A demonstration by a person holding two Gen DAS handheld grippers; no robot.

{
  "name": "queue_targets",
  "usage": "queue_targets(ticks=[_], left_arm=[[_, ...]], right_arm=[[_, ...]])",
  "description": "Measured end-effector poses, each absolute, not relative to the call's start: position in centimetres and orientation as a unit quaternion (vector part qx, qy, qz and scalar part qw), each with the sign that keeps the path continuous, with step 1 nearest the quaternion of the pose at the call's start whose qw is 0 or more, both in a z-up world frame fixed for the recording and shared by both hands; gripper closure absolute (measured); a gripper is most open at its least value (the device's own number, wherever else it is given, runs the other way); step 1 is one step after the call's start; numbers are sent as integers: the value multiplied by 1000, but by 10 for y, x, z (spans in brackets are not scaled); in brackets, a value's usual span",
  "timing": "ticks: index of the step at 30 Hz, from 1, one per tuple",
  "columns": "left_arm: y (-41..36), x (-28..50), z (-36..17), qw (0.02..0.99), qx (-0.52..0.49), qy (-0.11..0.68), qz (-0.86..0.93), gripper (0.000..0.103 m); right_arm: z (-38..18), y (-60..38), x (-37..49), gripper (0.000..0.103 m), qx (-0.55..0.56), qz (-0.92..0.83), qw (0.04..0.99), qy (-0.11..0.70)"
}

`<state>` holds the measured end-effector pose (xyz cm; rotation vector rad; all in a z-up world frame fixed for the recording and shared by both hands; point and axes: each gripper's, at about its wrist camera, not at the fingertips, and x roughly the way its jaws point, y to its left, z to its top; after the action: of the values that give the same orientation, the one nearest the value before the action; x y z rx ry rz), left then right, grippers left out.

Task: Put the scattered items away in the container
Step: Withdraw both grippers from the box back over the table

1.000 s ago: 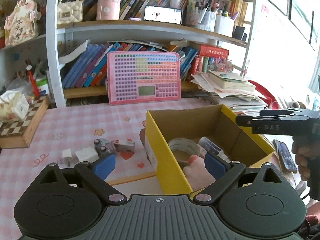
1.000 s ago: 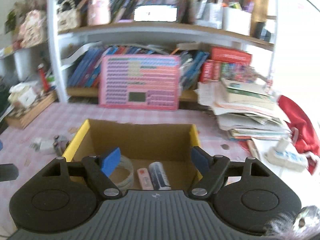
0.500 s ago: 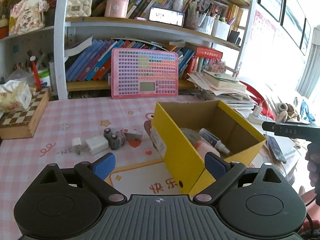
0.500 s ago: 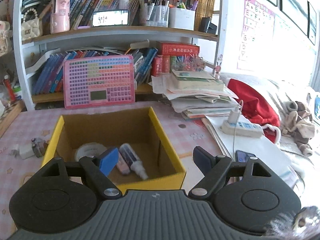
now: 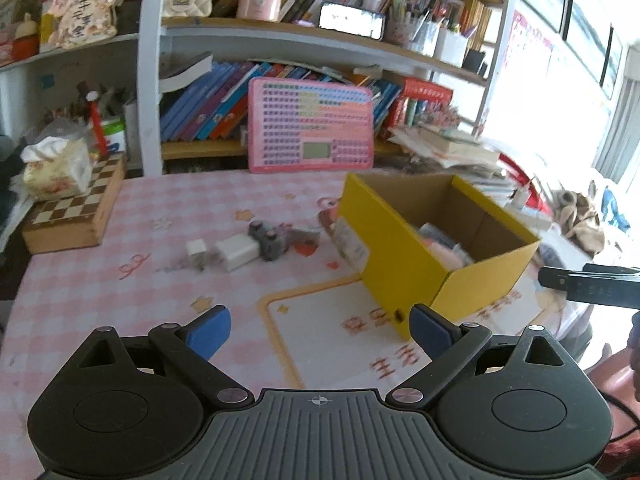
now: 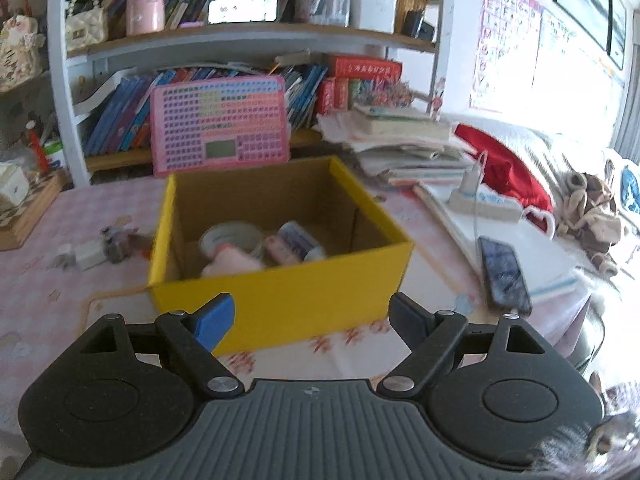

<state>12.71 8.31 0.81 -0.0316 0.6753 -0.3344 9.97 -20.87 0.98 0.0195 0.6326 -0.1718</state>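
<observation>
A yellow cardboard box [image 5: 404, 264] [image 6: 280, 292] stands on the pink checked table. It holds a tape roll [image 6: 230, 236], a pink soft item [image 6: 232, 262] and a small bottle [image 6: 298, 240]. Loose on the table left of the box lie two white chargers [image 5: 236, 254] [image 6: 90, 254], a small white cube [image 5: 196, 248] and a grey gadget [image 5: 270, 240] [image 6: 114, 246]. My left gripper [image 5: 320, 328] is open and empty, above the table near the box's front corner. My right gripper [image 6: 310, 316] is open and empty, in front of the box; it shows at the right edge of the left wrist view [image 5: 592, 284].
A pink keyboard toy [image 5: 310, 132] leans on the bookshelf behind. A chessboard box [image 5: 76, 216] with a tissue pack sits at left. A paper stack [image 6: 404, 148], a power strip [image 6: 484, 204] and a phone [image 6: 504, 272] lie right of the box.
Both grippers have pulled back and up from the box, which now looks farther away. Both stay open and empty. The loose items have not moved.
</observation>
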Motion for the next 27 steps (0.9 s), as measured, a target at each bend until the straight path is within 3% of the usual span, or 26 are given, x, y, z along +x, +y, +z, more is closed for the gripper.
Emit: queue_targets(ticks=[13,27], left_arm=[[124,101,-8,918,2,369,-145,5],[161,87,-12,919,-13,376,-115,5]], right_arm=[[-23,-126,82,19,17,-4,927,375],[-23,-57,86,19,-53,89,918,383]])
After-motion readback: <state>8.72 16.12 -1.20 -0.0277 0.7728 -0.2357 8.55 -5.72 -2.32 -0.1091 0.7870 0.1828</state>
